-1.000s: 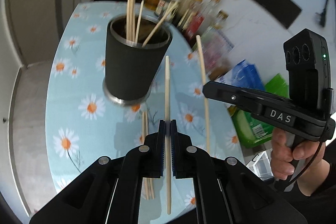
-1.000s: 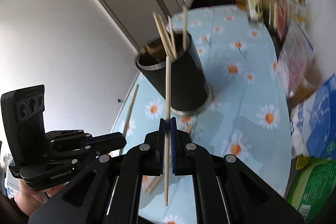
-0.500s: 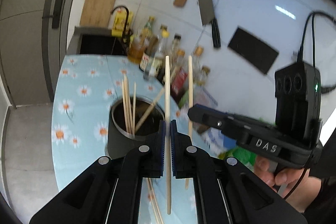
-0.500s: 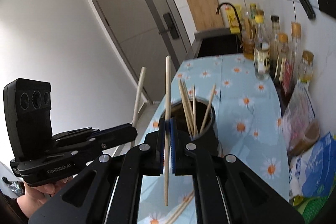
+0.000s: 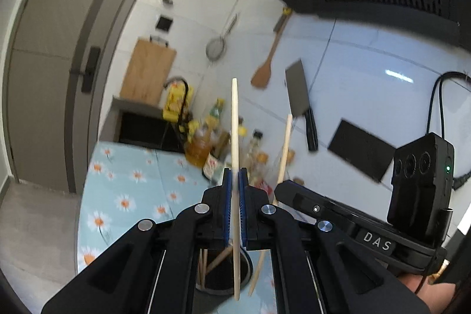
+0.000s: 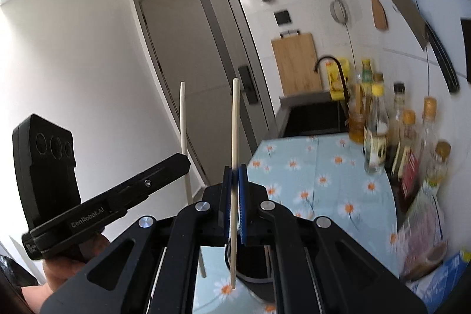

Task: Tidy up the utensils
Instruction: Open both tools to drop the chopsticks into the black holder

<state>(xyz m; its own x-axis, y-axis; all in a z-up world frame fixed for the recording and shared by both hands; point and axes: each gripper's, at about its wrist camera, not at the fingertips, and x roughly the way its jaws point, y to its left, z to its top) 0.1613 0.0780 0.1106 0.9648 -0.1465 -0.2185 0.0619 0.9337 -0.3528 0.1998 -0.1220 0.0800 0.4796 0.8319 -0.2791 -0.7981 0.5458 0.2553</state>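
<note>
Each gripper clamped on one upright chopstick above the cup.
Left gripper [image 5: 235, 196] holds its chopstick [image 5: 234, 119], right gripper [image 6: 234, 196] its chopstick [image 6: 234, 125], over the cup [image 5: 226, 278]; judged light, stiff, smooth sticks, likely to pivot; mid-length grip suits.

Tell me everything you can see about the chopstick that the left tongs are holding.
The chopstick is a slim, pale stick that looks like light wood or bamboo, with a blunt upper end. It stands nearly upright, pinched around mid-length between the blue pads of the left tongs, which are shut on it. Its lower end hangs over the dark utensil holder below, where other chopsticks stand. Whether it touches the holder cannot be told.
</note>
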